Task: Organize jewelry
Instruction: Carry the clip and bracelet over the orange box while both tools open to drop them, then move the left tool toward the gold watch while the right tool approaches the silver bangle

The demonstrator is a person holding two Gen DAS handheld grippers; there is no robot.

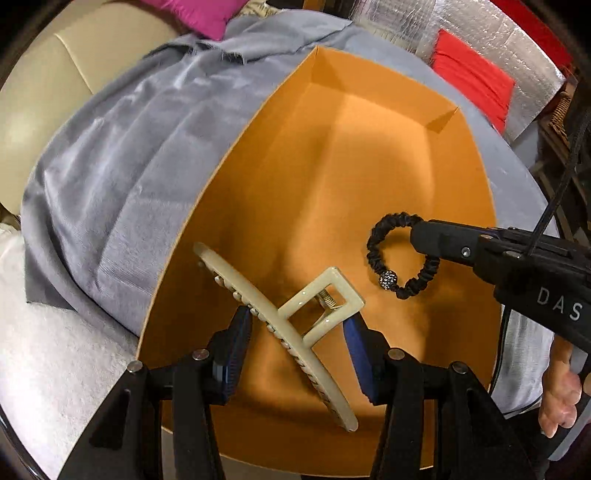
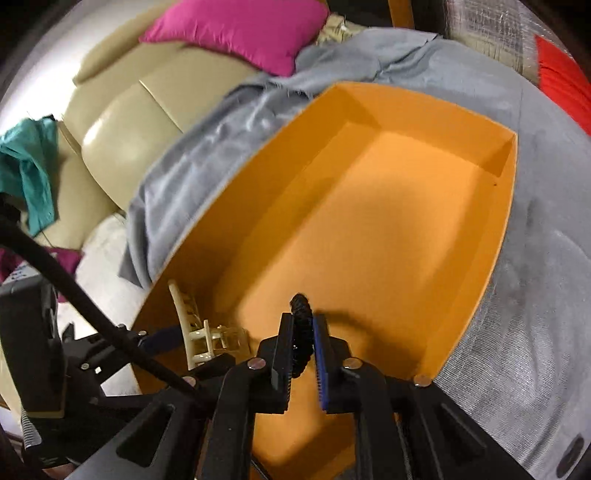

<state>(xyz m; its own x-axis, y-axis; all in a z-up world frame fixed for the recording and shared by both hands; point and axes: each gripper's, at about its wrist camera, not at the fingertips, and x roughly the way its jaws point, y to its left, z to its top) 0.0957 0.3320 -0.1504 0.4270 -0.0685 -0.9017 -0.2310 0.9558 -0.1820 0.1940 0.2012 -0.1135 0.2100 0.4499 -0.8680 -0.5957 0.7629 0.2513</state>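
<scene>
Nearest, at lower centre of the left wrist view, the left gripper (image 1: 297, 328) was clamped on the cream claw clip (image 1: 280, 317) — pads on either side of its hinge, the clip hanging over the floor of the orange box (image 1: 369, 147). The right gripper (image 2: 303, 343) pinched the black scrunchie (image 1: 400, 258) by one edge; the loop, with its sparkly bead (image 1: 388, 280), dangled free at right of centre in the left view.

Judgement: both items were already inside the box walls, so the step in hand was the release. Lower each until it nearly touches the floor, then part the fingers slowly — the clip is long and may tip. Keep the two tools apart; they were near each other.

Further out, a grey cloth (image 1: 129, 177) lay under the box, bunched at its left wall. Beyond, upper left, a beige sofa (image 2: 122, 122) with a magenta cushion (image 2: 243, 29); a red cushion (image 1: 472, 77) at upper right. Nothing blocked the box interior.
</scene>
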